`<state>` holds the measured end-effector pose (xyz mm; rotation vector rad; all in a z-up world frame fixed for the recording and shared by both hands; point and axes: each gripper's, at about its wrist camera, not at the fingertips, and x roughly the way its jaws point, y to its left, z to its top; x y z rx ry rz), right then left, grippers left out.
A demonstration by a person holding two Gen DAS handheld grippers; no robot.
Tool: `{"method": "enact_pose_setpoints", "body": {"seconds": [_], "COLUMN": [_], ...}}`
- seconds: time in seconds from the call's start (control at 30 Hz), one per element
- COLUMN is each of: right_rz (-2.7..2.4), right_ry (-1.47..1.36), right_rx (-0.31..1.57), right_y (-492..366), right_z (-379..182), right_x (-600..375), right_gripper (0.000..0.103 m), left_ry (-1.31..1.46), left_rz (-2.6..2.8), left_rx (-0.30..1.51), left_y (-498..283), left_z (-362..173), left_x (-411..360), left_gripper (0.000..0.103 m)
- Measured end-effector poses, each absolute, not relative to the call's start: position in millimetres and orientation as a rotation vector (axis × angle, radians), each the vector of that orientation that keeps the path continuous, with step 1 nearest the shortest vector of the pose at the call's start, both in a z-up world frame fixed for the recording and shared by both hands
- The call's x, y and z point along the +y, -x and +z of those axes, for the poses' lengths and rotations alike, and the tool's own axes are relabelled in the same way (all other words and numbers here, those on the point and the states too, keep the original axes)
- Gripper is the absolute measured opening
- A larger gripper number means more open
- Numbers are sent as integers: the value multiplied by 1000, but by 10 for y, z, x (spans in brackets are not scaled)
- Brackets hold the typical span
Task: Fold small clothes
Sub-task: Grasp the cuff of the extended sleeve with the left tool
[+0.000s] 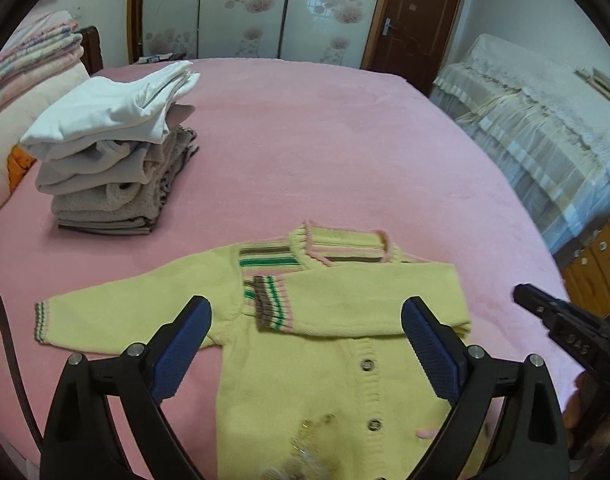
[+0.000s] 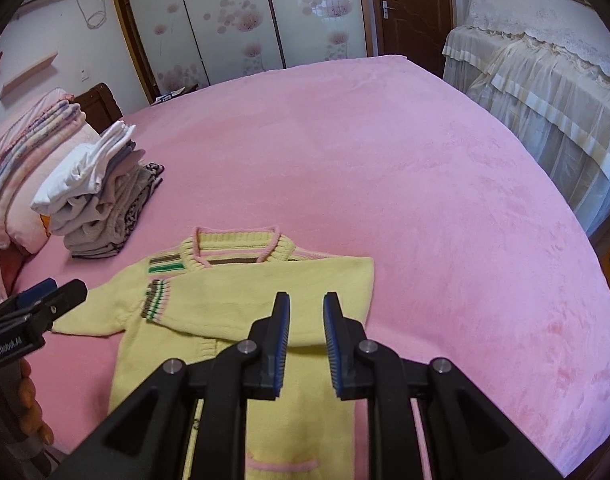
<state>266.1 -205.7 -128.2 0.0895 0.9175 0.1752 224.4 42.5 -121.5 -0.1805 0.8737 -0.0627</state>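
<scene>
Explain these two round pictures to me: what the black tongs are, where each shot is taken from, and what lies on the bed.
No robot here: a person holds one two-finger gripper in each hand, each carrying a fisheye camera looking along its fingers. One picture comes from the left gripper, open wide; the other from the right gripper, open narrowly. Neither holds anything. Each gripper also shows at the edge of the other's view. On the pink bedspread lies a small yellow knitted cardigan, one striped-cuff sleeve folded across its chest, the other sleeve spread out. Behind it stands a stack of folded white and grey clothes.
</scene>
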Motion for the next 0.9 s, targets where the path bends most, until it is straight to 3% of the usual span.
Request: {"method": "enact_pose_setpoints", "body": {"seconds": [0.5, 0.63, 0.9], "right_rz": [398, 466, 556], "right_ry": [-32, 6, 109], "right_rx": [861, 865, 894], "right_y": [-2499, -2520, -2477], "right_z": [-1019, -1131, -1518], "right_x": [-950, -483, 303], "right_gripper": [17, 23, 23], "left_ry": [312, 355, 592], "left_rz": [155, 273, 392], "left_rx": [801, 822, 898], "left_y": [-1702, -1572, -1393], "left_z": [-1058, -1260, -2036], "left_x": [1505, 1990, 2871], "left_gripper": [96, 96, 96]}}
